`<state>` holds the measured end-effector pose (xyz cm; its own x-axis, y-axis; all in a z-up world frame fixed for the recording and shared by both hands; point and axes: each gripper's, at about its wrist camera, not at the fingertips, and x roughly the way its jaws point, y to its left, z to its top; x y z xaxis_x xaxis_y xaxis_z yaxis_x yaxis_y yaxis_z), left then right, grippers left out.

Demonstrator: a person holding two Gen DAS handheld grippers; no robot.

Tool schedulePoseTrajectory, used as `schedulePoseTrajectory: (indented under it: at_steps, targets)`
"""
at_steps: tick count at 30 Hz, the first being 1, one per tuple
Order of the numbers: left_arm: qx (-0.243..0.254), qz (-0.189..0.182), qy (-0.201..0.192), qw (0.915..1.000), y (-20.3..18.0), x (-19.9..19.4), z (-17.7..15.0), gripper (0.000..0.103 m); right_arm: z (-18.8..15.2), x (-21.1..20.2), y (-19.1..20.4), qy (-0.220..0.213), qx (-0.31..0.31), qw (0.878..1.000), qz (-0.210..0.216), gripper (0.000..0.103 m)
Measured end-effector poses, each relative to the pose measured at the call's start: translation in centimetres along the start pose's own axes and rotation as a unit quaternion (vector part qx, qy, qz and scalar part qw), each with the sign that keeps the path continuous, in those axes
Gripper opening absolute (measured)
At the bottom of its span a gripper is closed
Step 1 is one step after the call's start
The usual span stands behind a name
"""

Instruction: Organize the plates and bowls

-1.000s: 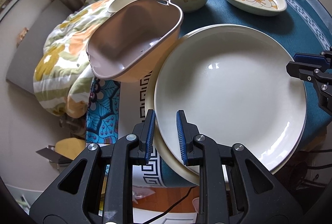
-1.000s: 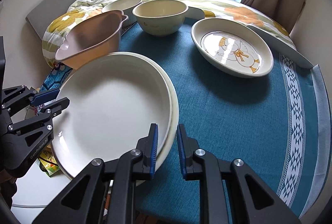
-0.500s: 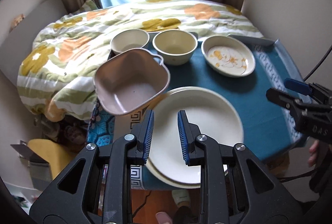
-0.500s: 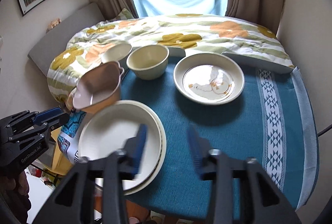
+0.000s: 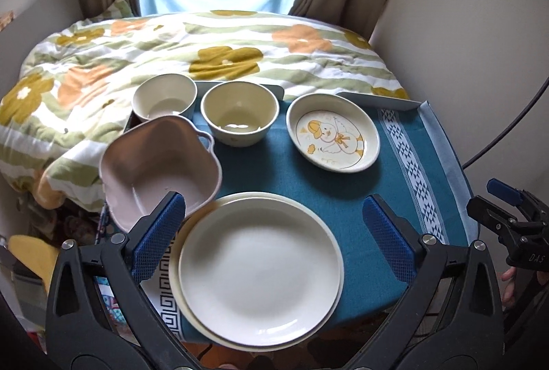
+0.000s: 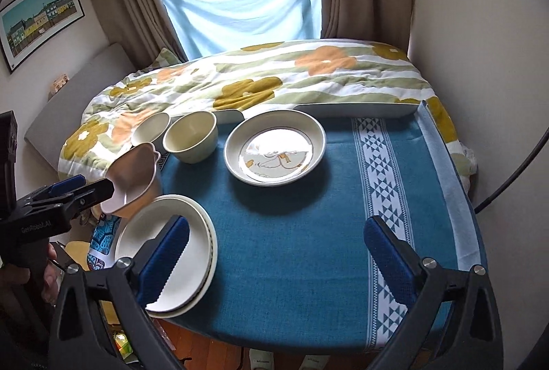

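Two cream plates (image 5: 260,270) were found stacked at the near left corner of the table (image 5: 308,185), the lower one overhanging the edge. A pink handled bowl (image 5: 154,164) was seen tilted just beside the stack, on the table's left margin, its rim apparently resting against the plates. Behind it two cream bowls (image 5: 238,111) were set side by side, and a shallow dish printed with a duck (image 5: 333,133) was placed to their right on the blue cloth.

All pieces were judged to be glazed ceramic or hard melamine: rigid, smooth, slippery and liable to chip if knocked or dropped. A hold would best be taken across a rim, and the pink bowl by its small loop handle or its wall. The overhanging stack was considered heavier, and a slip off the edge was the main risk.

The left gripper (image 5: 274,233) was held spread wide above the plates, nothing between its pads. The right gripper (image 6: 278,250) was likewise spread wide and empty, above the cloth.
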<state>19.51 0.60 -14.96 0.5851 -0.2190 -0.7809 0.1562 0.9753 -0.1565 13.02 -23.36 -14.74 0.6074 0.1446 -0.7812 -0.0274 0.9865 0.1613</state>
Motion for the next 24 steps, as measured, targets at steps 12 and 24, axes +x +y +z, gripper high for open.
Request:
schedulePoseTrajectory:
  at_steps: [12, 24]
  targets:
    - [-0.076, 0.02, 0.025, 0.9966, -3.8, 6.4, 3.6, 0.102, 9.8, 8.0, -6.6, 0.037, -0.089, 0.993, 0.067, 0.101]
    - [-0.208, 0.051, 0.116, 0.9699, -4.7, 19.9, 3.1, 0.06, 12.3, 24.0, -8.5, 0.172, -0.179, 0.948, 0.198, 0.058]
